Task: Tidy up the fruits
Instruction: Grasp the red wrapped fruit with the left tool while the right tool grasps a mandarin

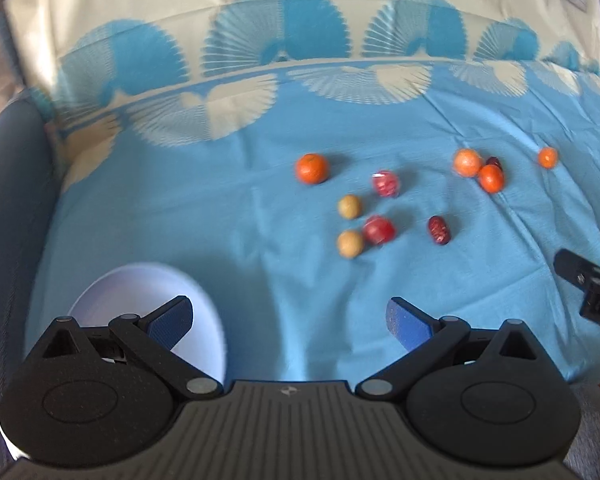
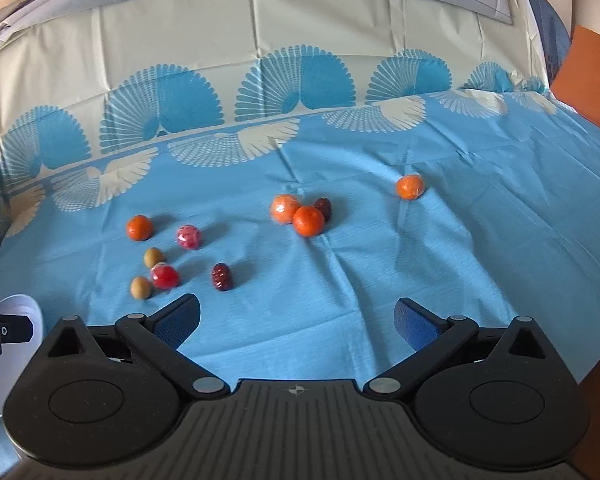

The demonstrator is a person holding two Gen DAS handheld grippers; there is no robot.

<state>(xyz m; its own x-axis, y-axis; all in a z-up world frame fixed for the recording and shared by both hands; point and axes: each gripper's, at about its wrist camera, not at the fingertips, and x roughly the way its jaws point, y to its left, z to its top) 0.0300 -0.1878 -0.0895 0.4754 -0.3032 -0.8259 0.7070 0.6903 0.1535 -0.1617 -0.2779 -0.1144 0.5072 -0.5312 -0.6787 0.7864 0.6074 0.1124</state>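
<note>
Several small fruits lie loose on a blue cloth (image 1: 260, 240). In the left wrist view: an orange mandarin (image 1: 312, 168), two red wrapped balls (image 1: 385, 184) (image 1: 378, 230), two tan longans (image 1: 349, 207) (image 1: 349, 244), a dark red date (image 1: 439, 230), and a cluster of mandarins (image 1: 480, 170). My left gripper (image 1: 290, 320) is open and empty above the cloth, next to a white bowl (image 1: 140, 292). My right gripper (image 2: 298, 320) is open and empty, short of the date (image 2: 221, 277) and the mandarin cluster (image 2: 300, 214). A lone mandarin (image 2: 410, 187) lies far right.
The cloth (image 2: 420, 280) has fan patterns at the back. The white bowl shows at the left edge of the right wrist view (image 2: 12, 320). An orange cushion (image 2: 592, 80) stands at the right. The right gripper's body shows in the left wrist view (image 1: 596, 288).
</note>
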